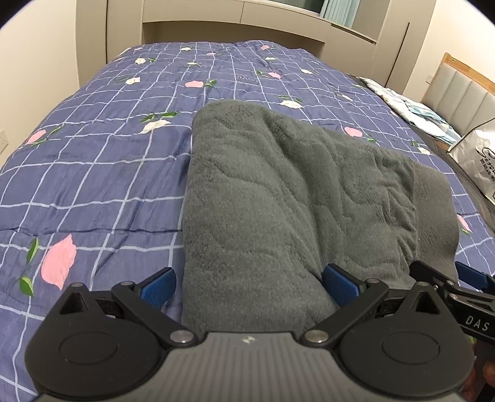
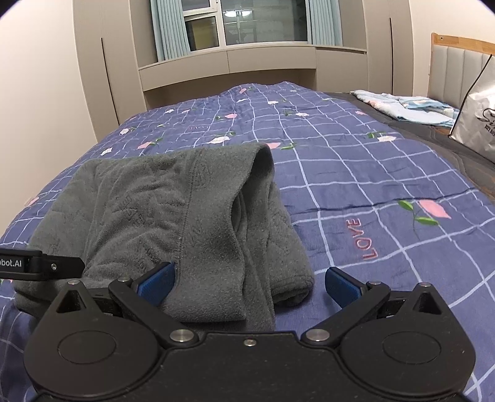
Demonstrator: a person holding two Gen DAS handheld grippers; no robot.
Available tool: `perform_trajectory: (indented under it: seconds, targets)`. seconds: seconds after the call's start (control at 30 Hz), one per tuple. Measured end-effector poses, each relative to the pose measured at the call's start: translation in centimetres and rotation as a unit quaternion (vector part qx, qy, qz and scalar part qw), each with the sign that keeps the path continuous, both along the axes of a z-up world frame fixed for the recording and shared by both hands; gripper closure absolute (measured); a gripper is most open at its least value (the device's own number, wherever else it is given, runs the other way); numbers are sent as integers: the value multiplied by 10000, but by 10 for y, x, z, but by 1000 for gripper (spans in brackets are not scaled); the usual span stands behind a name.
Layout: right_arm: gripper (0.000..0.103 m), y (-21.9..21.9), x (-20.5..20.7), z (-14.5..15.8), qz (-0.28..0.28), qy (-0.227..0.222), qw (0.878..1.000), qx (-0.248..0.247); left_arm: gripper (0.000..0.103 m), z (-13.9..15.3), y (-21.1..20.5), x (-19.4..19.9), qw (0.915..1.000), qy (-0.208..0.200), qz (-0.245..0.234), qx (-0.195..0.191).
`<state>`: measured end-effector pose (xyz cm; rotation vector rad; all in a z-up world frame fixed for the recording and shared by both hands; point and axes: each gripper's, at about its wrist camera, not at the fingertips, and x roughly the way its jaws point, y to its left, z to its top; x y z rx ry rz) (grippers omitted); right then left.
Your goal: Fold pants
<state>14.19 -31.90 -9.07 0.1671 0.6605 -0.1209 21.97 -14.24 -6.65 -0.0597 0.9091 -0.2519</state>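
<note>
Grey fleece pants [image 1: 278, 191] lie folded in a thick bundle on the blue checked quilt [image 1: 92, 173]. My left gripper [image 1: 249, 286] is open at the bundle's near left corner, with the fabric edge between its blue pads [image 1: 159, 286]. In the right wrist view the pants [image 2: 161, 216] show stacked layers and a raised fold at the far end. My right gripper [image 2: 249, 286] is open over the near right corner, one pad on the fleece and the other over the quilt [image 2: 371, 191]. Each gripper's side shows at the edge of the other's view.
The bed fills both views, with beige cabinets [image 2: 263, 65] and a curtained window [image 2: 247, 21] behind. Folded light bedding [image 2: 408, 106] and a silver bag [image 2: 476, 117] sit at the right by the headboard. Bare quilt stretches left of the pants and beyond them.
</note>
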Motion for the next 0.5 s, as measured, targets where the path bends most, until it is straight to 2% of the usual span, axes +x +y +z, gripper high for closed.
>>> perform_trajectory:
  seconds: [0.17,0.33,0.5]
  targets:
    - [0,-5,-2,2,66,-41,9999,130,0,4,4,0,9999,57,-73,-91]
    - [0,-21,5,13,488,-65,9976,492,1,11,18,9,9991,206,-142,-331]
    - [0,-40,14,28,764,-281,9932,831,1,19,35,20,9985,3,-104,-532]
